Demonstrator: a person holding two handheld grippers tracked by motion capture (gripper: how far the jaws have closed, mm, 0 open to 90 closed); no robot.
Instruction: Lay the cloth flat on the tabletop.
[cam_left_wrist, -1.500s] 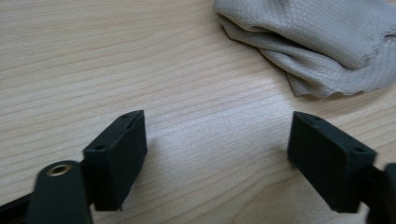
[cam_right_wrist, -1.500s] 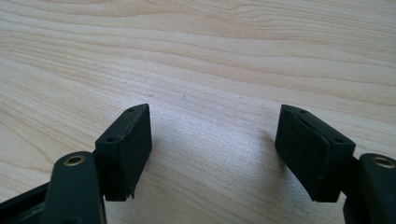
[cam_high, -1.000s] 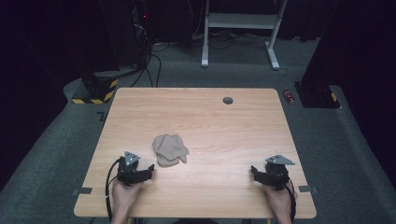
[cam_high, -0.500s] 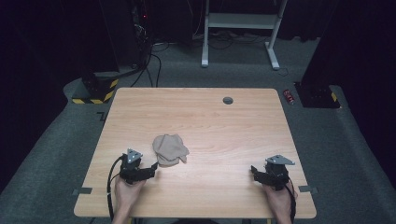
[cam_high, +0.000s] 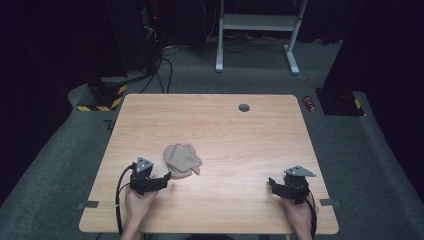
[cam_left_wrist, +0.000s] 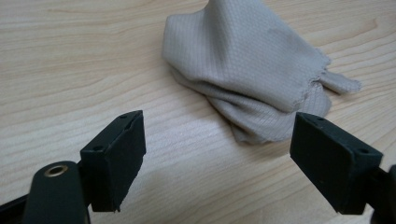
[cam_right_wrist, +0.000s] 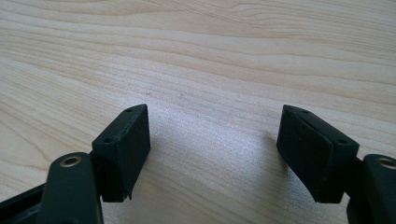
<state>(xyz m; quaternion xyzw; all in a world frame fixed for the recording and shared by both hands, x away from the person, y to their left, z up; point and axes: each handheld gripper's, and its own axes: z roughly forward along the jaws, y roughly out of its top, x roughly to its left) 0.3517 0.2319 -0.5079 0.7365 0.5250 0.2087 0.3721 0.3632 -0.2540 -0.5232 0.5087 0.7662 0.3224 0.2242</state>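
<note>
A crumpled beige cloth (cam_high: 182, 159) lies on the wooden table (cam_high: 225, 130), left of centre near the front. My left gripper (cam_high: 161, 178) sits just in front of it at its left, open, its jaws aimed at the cloth's near edge. In the left gripper view the cloth (cam_left_wrist: 252, 70) lies a little beyond the open gripper (cam_left_wrist: 233, 154), with bare wood between the jaws. My right gripper (cam_high: 272, 184) rests at the front right of the table, open, with bare wood under the gripper (cam_right_wrist: 215, 149).
A small dark round grommet (cam_high: 244, 107) is set in the table near the far edge. Beyond the table are a white desk frame (cam_high: 255, 30), cables and black equipment with yellow-black striped bases (cam_high: 102, 97) on grey carpet.
My left gripper has crept slightly right and forward toward the cloth. The right gripper and the cloth have stayed put.
</note>
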